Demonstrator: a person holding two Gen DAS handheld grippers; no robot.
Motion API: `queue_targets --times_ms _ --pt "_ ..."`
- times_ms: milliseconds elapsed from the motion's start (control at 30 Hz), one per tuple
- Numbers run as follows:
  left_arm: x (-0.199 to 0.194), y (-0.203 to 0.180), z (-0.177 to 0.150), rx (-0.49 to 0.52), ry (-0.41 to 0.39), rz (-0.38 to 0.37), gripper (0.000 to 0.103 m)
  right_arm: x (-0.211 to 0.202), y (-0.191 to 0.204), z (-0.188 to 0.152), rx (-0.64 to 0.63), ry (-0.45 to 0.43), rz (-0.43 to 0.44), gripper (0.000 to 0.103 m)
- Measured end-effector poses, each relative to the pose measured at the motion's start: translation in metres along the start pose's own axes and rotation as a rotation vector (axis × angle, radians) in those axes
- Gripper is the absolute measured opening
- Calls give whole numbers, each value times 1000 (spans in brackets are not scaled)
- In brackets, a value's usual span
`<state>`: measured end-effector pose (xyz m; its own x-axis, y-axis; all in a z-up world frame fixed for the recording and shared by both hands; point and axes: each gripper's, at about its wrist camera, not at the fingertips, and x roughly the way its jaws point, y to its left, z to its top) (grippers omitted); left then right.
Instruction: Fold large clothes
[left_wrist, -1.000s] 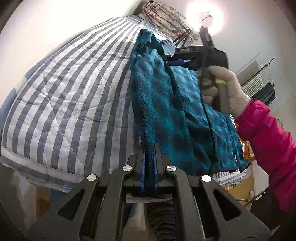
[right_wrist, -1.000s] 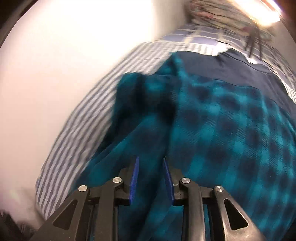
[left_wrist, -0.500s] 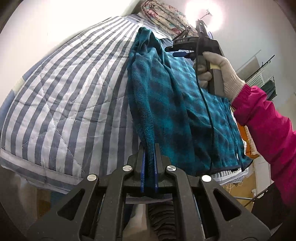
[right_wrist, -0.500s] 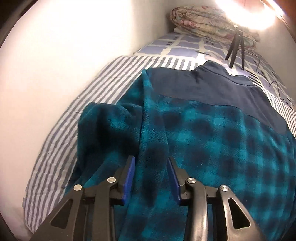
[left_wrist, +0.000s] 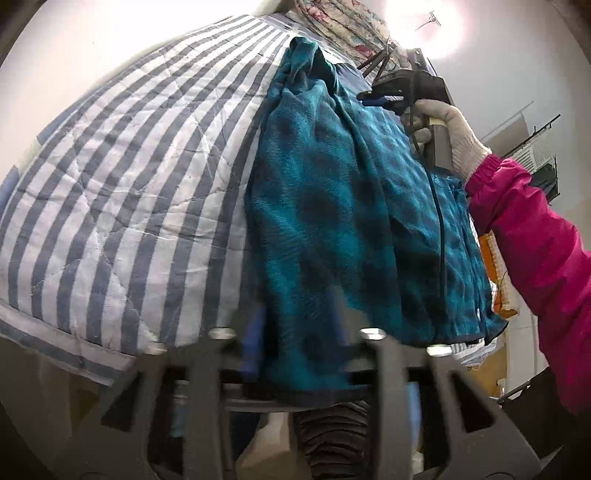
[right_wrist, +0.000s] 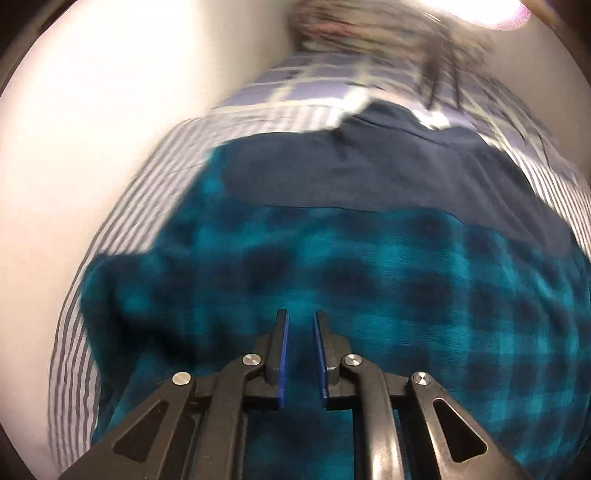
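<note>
A teal and dark plaid fleece garment (left_wrist: 332, 206) with a navy yoke (right_wrist: 369, 173) lies on a blue and white striped quilt (left_wrist: 122, 173). Its near hem lies between the spread fingers of my left gripper (left_wrist: 295, 343), which is blurred and open. My right gripper (right_wrist: 300, 332) hovers just above the plaid back, jaws a little apart and empty. It also shows in the left wrist view (left_wrist: 380, 98), held by a gloved hand (left_wrist: 454, 136) over the garment's far part.
A white wall (right_wrist: 92, 129) runs along the bed's left side. A folded floral quilt (left_wrist: 343, 26) and a small tripod (right_wrist: 443, 77) sit at the head of the bed. A pink-sleeved arm (left_wrist: 535, 240) crosses on the right. A bright lamp glares at the top.
My left gripper has opened and let go of the garment's hem. The folded-over side has been spread flat. My right gripper's jaws have narrowed and it has shifted over the plaid back.
</note>
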<state>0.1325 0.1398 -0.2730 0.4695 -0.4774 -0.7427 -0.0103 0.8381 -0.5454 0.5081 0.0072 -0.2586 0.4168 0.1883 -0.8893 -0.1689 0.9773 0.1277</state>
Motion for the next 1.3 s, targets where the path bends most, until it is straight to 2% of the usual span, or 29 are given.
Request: queue_targets --times_ms 67,100,133,167,500,567,700,767,867,967,1033,1100,1200,1267,1300 --pt "1 -3 0 10 -1 0 38 -5 -5 5 4 -25 86 14" --pt "1 -5 0 14 -4 5 38 -7 -1 8 -20 -34 129 30" --pt "2 -7 1 17 -5 9 38 -10 5 9 -45 -45 137 38" --pt "4 -8 1 18 -3 11 38 -11 14 11 -81 -56 125 40" --pt "12 -14 -1 50 7 36 38 28 47 35 -80 -7 163 39" --pt "14 -14 0 49 11 41 38 35 52 38 -110 14 132 38" --pt "18 -16 0 50 13 44 38 36 46 41 -179 40 32 23" --pt "21 -16 0 54 16 45 38 34 32 46 -168 39 0 24" --pt "23 -18 0 62 17 45 38 24 13 49 -90 31 82 24" --pt "25 -18 1 56 17 40 37 26 15 46 -111 48 107 22" --pt "24 -16 1 51 13 37 22 34 18 42 -137 58 103 14" --pt "21 -15 1 48 4 32 12 45 10 38 -59 88 181 2" --pt "14 -12 1 48 -14 24 8 53 -5 35 101 89 315 0" --pt "10 -13 0 56 -24 24 8 49 -11 36 201 53 485 0" --pt "8 -14 0 60 -28 25 8 45 -14 38 217 12 530 0"
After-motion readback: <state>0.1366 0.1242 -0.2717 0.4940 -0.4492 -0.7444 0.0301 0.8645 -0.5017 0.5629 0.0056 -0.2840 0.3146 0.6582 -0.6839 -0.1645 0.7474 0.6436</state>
